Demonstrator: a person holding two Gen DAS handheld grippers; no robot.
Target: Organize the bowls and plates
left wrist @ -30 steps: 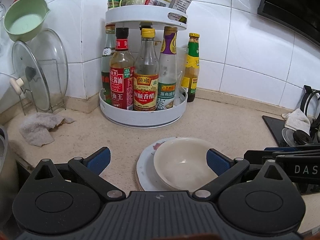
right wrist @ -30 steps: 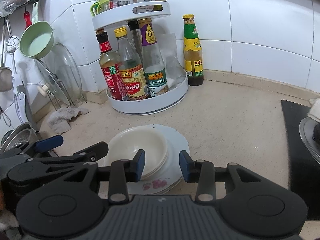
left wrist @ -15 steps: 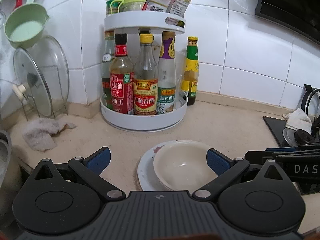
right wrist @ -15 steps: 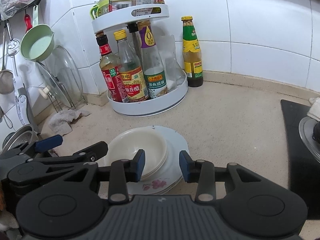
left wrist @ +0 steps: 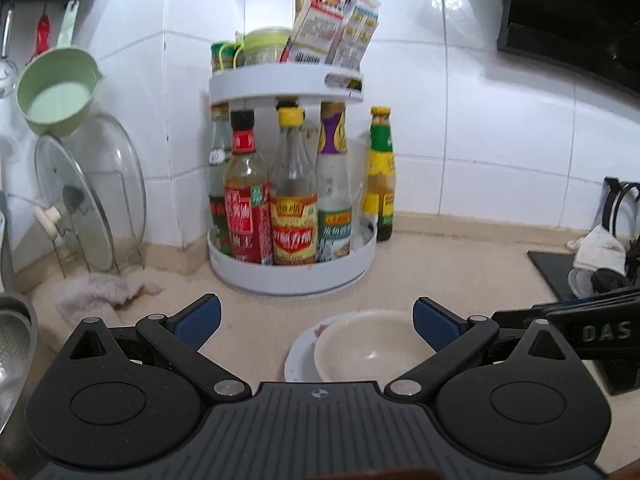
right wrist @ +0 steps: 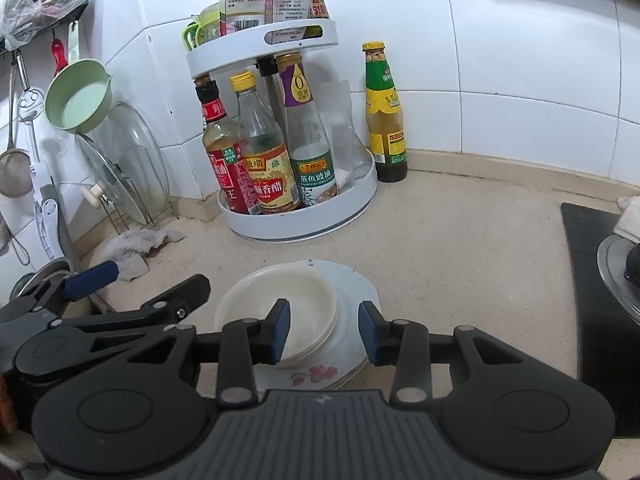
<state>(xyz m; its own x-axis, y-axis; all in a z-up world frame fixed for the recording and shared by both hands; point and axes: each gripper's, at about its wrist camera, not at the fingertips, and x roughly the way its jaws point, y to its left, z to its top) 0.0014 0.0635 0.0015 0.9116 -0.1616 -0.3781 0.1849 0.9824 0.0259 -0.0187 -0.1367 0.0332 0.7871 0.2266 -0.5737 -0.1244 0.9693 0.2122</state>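
Both my claws are empty. My left claw (left wrist: 317,318) gapes wide, the cream bowls (left wrist: 370,346) sitting just ahead toward its right finger. My right claw (right wrist: 323,331) is half spread, its left finger over the bowls' near rim. They're nested on the flowered plates (right wrist: 348,364), one pile on the counter (right wrist: 460,264). Stacking done, or a lift coming? Can't call it.
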